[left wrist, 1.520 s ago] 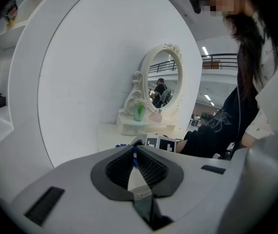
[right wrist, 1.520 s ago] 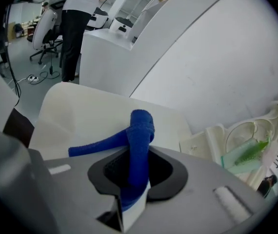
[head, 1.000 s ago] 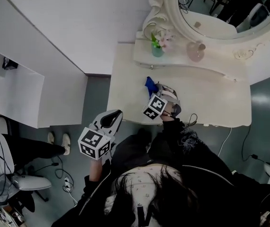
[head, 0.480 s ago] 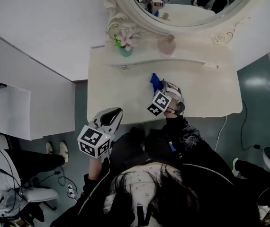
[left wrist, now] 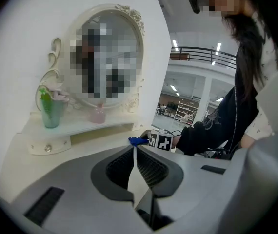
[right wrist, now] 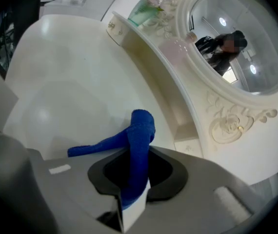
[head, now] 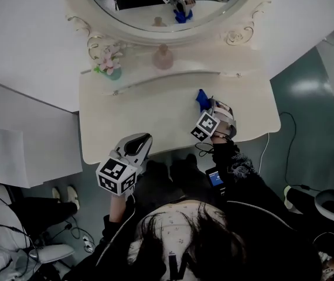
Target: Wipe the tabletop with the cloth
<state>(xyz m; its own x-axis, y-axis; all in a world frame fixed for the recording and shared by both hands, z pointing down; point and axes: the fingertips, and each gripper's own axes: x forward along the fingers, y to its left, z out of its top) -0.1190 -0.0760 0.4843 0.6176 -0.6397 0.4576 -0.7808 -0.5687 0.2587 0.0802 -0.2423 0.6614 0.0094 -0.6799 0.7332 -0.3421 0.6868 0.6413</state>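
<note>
A blue cloth (head: 201,98) is clamped in my right gripper (head: 207,104), right of the middle of the white dressing tabletop (head: 149,119). In the right gripper view the cloth (right wrist: 140,135) stands up between the jaws of this gripper (right wrist: 135,172), with a tail trailing left onto the tabletop (right wrist: 66,82). My left gripper (head: 139,145) hovers at the table's front edge, left of centre, jaws together with nothing between them. The left gripper view shows its shut pads (left wrist: 135,155), and beyond them the cloth (left wrist: 137,141) and the right gripper's marker cube (left wrist: 161,141).
A raised shelf (head: 173,78) along the back carries a green vase of flowers (head: 109,64) and a pink bottle (head: 163,57) under an oval mirror (head: 155,4). A white cabinet (head: 20,157) stands at the left. Cables and a chair base (head: 331,204) lie on the floor at the right.
The right gripper has carried the cloth to the right across the tabletop. The head view has shifted, so the table sits lower and further left. The left gripper has stayed by the front edge.
</note>
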